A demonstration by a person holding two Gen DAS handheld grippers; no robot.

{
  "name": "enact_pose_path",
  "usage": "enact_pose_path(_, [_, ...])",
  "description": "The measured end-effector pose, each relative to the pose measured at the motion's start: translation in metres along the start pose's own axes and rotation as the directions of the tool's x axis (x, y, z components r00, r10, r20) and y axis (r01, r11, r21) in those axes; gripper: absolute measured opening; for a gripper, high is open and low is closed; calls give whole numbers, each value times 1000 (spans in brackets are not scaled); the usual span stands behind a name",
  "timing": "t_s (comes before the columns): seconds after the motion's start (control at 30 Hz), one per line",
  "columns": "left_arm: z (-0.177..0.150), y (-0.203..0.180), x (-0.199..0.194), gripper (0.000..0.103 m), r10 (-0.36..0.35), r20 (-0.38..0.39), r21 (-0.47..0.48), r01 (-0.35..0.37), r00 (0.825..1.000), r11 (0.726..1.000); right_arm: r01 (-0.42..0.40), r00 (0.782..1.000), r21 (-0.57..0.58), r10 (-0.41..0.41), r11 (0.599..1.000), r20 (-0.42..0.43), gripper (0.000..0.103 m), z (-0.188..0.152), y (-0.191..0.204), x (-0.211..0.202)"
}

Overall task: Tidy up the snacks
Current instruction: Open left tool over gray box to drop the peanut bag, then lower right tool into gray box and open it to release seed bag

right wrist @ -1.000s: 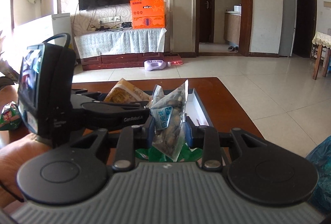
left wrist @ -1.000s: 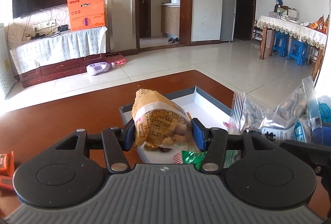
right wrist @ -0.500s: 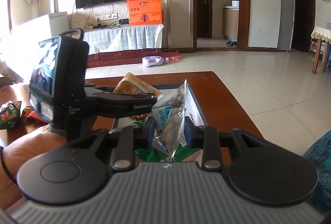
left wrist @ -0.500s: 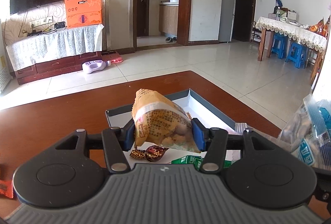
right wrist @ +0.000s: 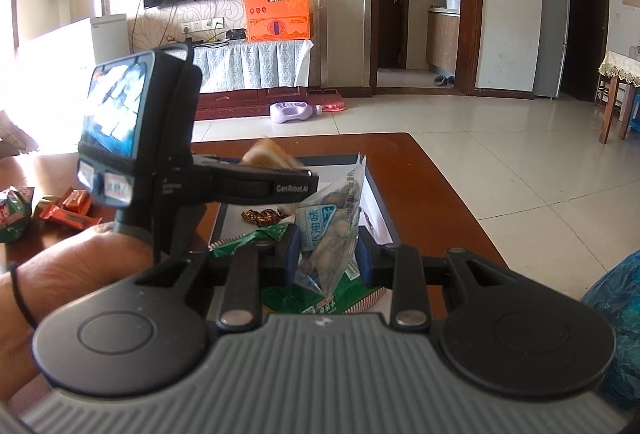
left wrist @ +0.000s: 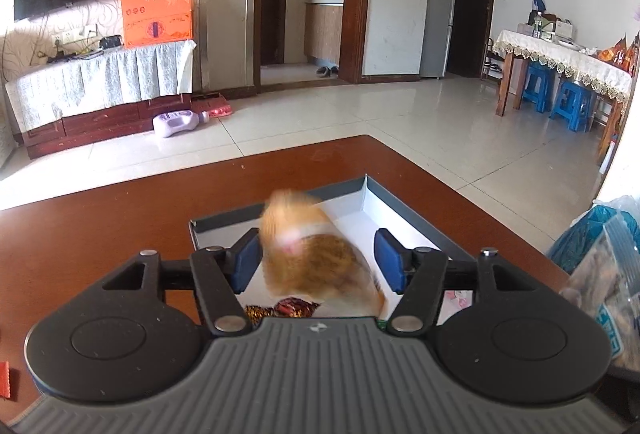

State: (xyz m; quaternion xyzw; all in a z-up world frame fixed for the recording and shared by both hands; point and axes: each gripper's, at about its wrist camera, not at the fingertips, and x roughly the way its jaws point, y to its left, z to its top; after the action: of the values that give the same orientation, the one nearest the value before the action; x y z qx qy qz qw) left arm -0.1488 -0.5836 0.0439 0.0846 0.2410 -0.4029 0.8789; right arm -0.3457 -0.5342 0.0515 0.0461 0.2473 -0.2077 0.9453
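The left gripper hangs over the box on the brown counter, its jaws opening. The orange snack bag, motion-blurred, sits between the blue pads, w/ a clear gap at the 3 o'clock pad; contact at the 9 o'clock pad can't be told. Wrapped candies lie inside the box at 6 o'clock of the bag. The right gripper is narrow, clamped on a clear nut packet above a green packet. More wrappers lie on the counter at 9 o'clock.
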Motion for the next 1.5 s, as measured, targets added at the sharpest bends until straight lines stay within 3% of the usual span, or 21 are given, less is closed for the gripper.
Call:
enact_pose_path(0.27, [2, 0, -2, 74, 12, 10, 4, -12, 1000, 1000, 6, 1000, 4, -6, 1000, -14, 33, 2, 2, 3])
enact_pose_path(0.33, [3, 0, -10, 87, 4, 24, 1, -4, 1000, 1000, 1, 1000, 14, -1, 1000, -18, 33, 3, 0, 4])
enact_pose_path(0.53, [1, -10, -33, 88, 12, 62, 48, -15, 998, 999, -9, 1000, 18, 9, 1000, -22, 33, 6, 3, 3])
enact_pose_path(1.0, [-14, 9, -84, 88, 37, 32, 1, -37, 999, 999, -6, 999, 16, 7, 1000, -36, 33, 5, 10, 2])
enact_pose_path(1.5, [-42, 0, -142, 88, 27, 19, -14, -26, 999, 1000, 4, 995, 19, -2, 1000, -100, 34, 0, 9, 29])
